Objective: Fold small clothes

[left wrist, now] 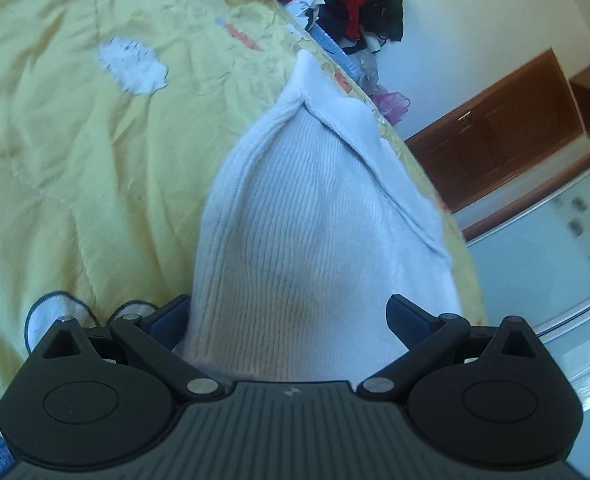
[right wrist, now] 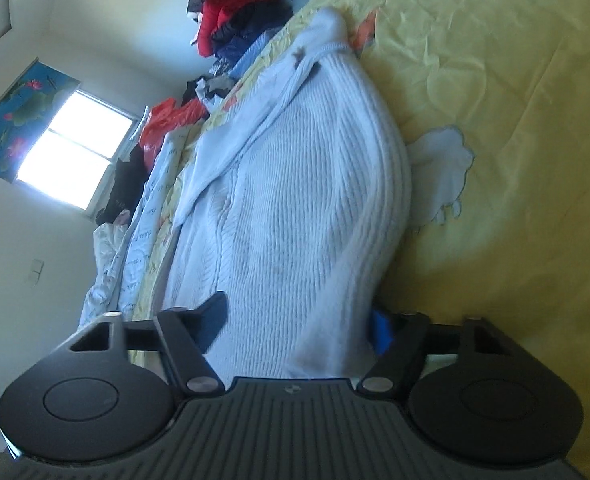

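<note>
A white ribbed garment lies stretched over the yellow quilt. It runs from my left gripper up to its hemmed far end. The cloth fills the gap between the left fingers, and both pads press on it. In the right wrist view the same garment runs away from my right gripper. It sits bunched between the dark pad and the blue pad, touching both. A folded hem shows along one side.
A heap of red, black and blue clothes sits at the far edge of the bed. Beyond the bed are a brown wooden cabinet, a window and a red bag. White patches decorate the quilt.
</note>
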Demonstrator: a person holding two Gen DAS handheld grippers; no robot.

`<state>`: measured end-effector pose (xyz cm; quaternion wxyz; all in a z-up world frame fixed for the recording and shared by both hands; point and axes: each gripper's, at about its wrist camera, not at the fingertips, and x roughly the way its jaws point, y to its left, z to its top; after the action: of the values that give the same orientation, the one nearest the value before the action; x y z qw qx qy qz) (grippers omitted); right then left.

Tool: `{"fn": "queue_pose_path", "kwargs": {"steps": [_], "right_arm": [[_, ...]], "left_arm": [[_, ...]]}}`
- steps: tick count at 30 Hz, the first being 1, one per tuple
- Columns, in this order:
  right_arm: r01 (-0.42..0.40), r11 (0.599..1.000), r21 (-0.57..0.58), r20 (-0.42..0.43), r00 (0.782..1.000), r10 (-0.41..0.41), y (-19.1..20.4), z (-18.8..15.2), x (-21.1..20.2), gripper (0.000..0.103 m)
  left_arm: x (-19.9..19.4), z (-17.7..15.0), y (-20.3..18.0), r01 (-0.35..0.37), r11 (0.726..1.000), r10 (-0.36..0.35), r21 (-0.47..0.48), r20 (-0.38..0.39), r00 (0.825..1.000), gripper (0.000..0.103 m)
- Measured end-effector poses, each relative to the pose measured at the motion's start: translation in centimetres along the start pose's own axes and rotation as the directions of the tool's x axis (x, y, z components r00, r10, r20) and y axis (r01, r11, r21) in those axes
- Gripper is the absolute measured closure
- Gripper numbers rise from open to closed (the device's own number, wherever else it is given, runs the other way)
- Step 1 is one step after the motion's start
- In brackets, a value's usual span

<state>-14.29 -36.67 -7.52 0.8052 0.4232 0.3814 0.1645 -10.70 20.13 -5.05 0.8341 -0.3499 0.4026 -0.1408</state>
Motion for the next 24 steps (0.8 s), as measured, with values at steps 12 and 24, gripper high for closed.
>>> {"fn": "queue_pose_path", "kwargs": {"steps": [12,24], "right_arm": [[-0.028,0.998,0.054,0.011,1.0,0.028,-1.2,0.3,0.2,0.05],[-0.149,0.989,0.024,0.088,0.985,0.146,-0.2,2.1,-1.5,0.086]], "left_arm": [[0.2,-0.2,-0.7,-0.16,0.981,0.162,0.107,-0.008,0.987,0.081],[-2.3,2.6,-6.6,-0.062,0.96,0.047,0.274,0.063,0.997,0.093]]}}
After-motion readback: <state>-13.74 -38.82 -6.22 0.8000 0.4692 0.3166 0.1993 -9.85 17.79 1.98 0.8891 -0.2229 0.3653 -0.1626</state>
